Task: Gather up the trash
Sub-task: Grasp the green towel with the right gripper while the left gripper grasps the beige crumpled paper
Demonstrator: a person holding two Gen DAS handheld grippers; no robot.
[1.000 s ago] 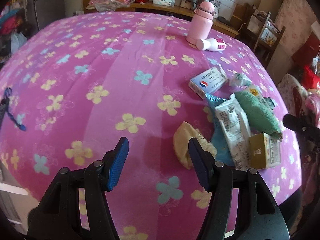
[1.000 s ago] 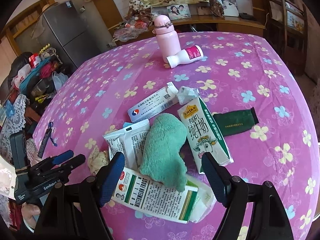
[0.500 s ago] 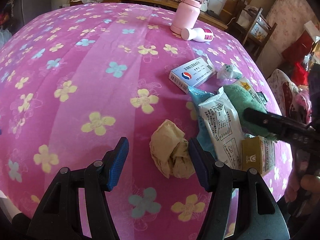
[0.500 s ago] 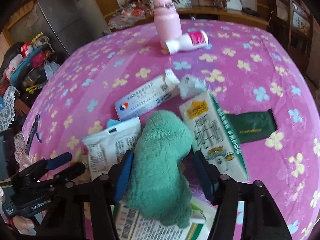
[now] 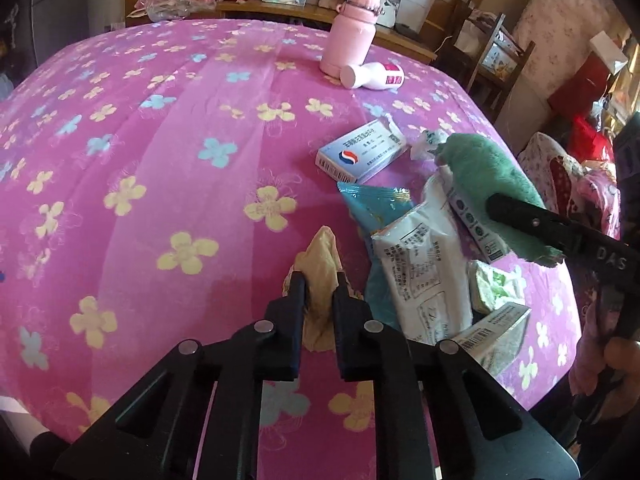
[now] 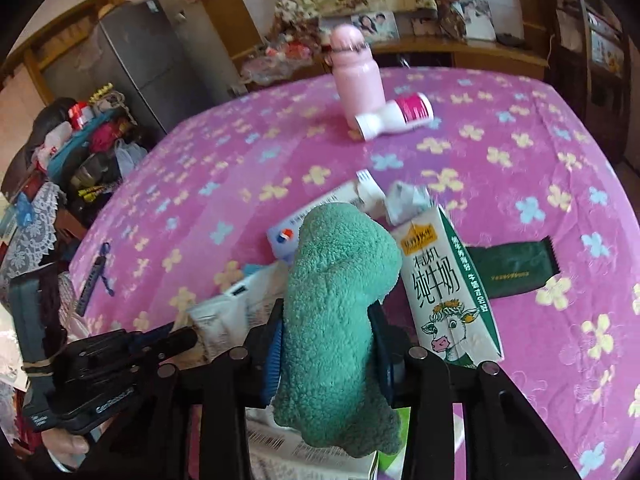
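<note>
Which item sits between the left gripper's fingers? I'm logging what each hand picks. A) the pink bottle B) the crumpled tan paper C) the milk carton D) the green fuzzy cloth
B: the left gripper has its fingers pinched on the crumpled tan paper.

- The pink flowered surface (image 5: 168, 168) lies bare from nine to twelve o'clock in the left wrist view; a gripper could pass freely there.
- At twelve to one o'clock, far back, an upright pink bottle (image 5: 354, 34) and a white bottle (image 5: 374, 76) lying against it block the way.
- From one to four o'clock the litter crowds together: blue-and-white box (image 5: 360, 151), white packet (image 5: 420, 276), green plush cloth (image 6: 340, 312), milk carton (image 6: 444, 280) and dark green sachet (image 6: 516, 268).
- Beyond the sachet, at three o'clock in the right wrist view, the cloth is bare again.
</note>
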